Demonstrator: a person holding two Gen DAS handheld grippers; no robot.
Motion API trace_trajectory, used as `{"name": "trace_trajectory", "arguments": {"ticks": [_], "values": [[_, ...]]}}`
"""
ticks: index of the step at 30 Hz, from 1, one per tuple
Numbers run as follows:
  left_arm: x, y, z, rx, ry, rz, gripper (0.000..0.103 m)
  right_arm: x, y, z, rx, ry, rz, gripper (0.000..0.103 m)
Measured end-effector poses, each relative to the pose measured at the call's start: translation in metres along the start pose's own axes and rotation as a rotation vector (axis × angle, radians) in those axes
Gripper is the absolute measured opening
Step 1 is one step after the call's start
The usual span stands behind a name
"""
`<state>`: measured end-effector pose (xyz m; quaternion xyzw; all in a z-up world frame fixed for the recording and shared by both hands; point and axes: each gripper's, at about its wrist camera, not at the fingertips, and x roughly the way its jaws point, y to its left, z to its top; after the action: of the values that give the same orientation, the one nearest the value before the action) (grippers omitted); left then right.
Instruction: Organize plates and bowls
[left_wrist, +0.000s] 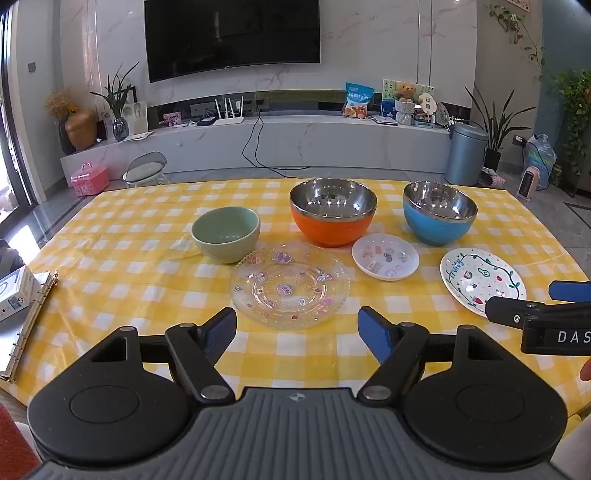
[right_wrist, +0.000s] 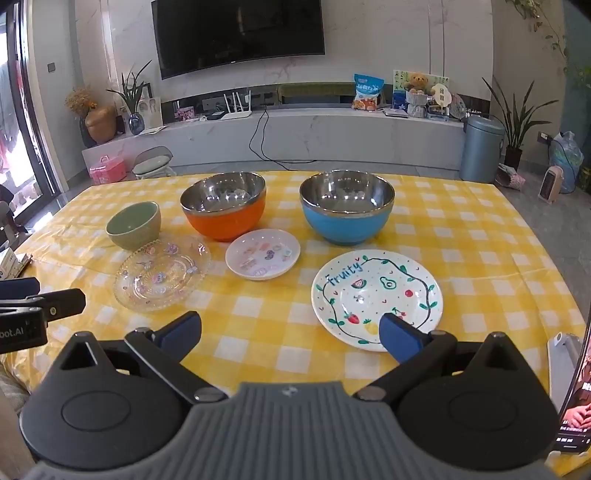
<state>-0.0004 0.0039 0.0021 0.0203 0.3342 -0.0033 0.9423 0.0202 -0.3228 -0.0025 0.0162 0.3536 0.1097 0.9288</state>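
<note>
On the yellow checked tablecloth (left_wrist: 147, 280) stand a green bowl (left_wrist: 225, 233), an orange steel bowl (left_wrist: 332, 211) and a blue steel bowl (left_wrist: 439, 212) in a row. In front of them lie a clear glass plate (left_wrist: 290, 284), a small white patterned dish (left_wrist: 385, 256) and a white "Fruity" plate (left_wrist: 480, 275). My left gripper (left_wrist: 297, 332) hovers open just before the glass plate, nothing between its fingers. My right gripper (right_wrist: 291, 334) is open too, its right finger over the near rim of the Fruity plate (right_wrist: 376, 295). The other bowls and plates also show in the right wrist view.
A ring binder (left_wrist: 26, 325) and a small box (left_wrist: 14, 291) lie at the table's left edge. A phone on a stand (right_wrist: 572, 391) is at the right edge. Beyond the table are a TV wall, a bin (left_wrist: 465, 153), plants and a chair (left_wrist: 146, 171).
</note>
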Motion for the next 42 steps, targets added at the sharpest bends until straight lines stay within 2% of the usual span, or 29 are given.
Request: {"name": "trace_trajectory", "arguments": {"ticks": [42], "values": [[0.002, 0.011, -0.002, -0.042, 0.011, 0.007, 0.088, 0.005, 0.005, -0.003, -0.028, 0.024, -0.017, 0.100]]}}
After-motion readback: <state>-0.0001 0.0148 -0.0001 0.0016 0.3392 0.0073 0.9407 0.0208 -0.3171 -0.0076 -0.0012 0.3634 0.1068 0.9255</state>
